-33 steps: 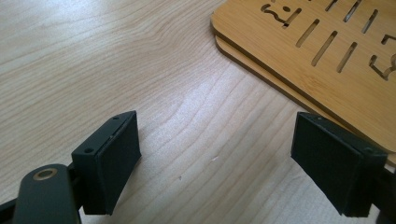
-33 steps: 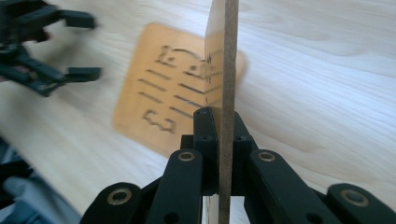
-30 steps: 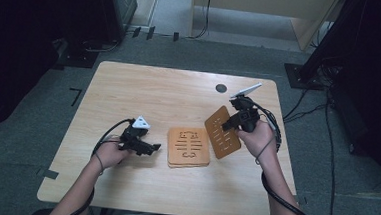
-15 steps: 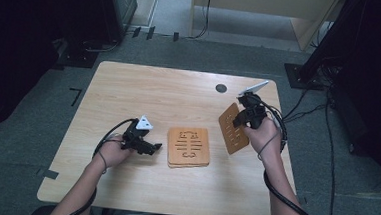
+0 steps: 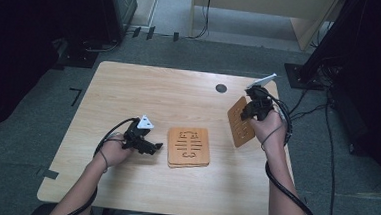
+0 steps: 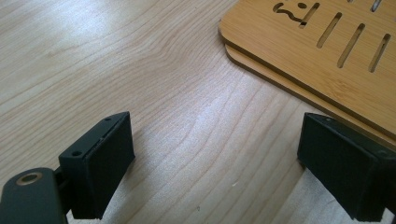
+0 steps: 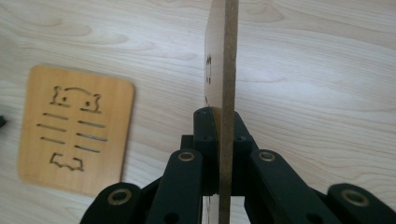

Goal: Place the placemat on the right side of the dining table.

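Note:
Two wooden trivets with slot cutouts lie stacked [image 5: 189, 146] at the table's middle; the stack [image 6: 322, 51] [image 7: 74, 130] also shows in both gripper views. My right gripper [image 5: 252, 107] [image 7: 219, 140] is shut on a third wooden trivet [image 5: 239, 121] [image 7: 224, 60], held on edge above the right side of the table. My left gripper [image 5: 152, 146] [image 6: 215, 172] rests on the tabletop just left of the stack, open, with bare wood between its fingers.
The light wooden table [image 5: 144, 92] has a dark round hole [image 5: 221, 88] near its far right. Cables [image 5: 293, 194] trail from the right gripper past the table's right edge. Dark equipment and cables [image 5: 82, 41] stand on the grey floor beyond.
My right gripper has carried the held trivet away from the stack, to the right and farther back. The left gripper has stayed in place.

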`<state>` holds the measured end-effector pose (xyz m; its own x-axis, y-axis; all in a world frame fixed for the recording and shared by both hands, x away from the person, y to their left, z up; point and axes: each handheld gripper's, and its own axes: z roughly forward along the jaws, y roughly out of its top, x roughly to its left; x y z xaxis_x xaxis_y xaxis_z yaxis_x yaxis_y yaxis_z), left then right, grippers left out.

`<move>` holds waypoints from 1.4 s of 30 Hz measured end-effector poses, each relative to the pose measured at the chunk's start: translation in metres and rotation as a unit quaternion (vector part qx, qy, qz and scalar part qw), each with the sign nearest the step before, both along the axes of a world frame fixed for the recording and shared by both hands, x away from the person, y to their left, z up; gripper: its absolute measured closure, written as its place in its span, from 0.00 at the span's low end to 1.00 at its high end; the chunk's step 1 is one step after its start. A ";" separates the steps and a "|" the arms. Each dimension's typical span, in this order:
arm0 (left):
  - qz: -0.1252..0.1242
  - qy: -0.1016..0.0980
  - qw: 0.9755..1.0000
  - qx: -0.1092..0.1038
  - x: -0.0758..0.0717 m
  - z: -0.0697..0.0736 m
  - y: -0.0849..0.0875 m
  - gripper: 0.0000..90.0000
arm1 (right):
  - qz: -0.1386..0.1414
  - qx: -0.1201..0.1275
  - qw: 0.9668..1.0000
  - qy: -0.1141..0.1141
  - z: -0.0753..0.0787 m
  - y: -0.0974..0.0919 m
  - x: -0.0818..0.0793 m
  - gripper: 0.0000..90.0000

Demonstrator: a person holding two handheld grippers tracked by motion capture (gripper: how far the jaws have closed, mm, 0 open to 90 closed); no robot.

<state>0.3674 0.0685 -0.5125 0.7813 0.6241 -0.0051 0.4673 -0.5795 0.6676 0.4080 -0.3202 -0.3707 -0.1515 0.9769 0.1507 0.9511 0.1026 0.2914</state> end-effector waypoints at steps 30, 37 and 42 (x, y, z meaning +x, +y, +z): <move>-0.003 -0.005 1.000 -0.005 0.001 -0.001 0.000 0.11 | -0.064 -0.014 0.998 0.015 -0.012 -0.049 0.006 0.97; -0.003 -0.006 1.000 -0.007 0.001 -0.002 0.001 0.11 | -0.076 -0.006 0.997 0.014 -0.014 -0.055 0.007 0.97; -0.002 -0.007 1.000 -0.008 0.001 -0.002 0.001 0.11 | -0.080 0.000 0.997 0.015 -0.015 -0.059 0.007 0.97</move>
<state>0.3681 0.0690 -0.5145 0.7838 0.6210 -0.0046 0.4557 -0.5700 0.6837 0.4155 -0.3792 -0.3855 0.0114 0.9883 0.1520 0.9636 -0.0514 0.2623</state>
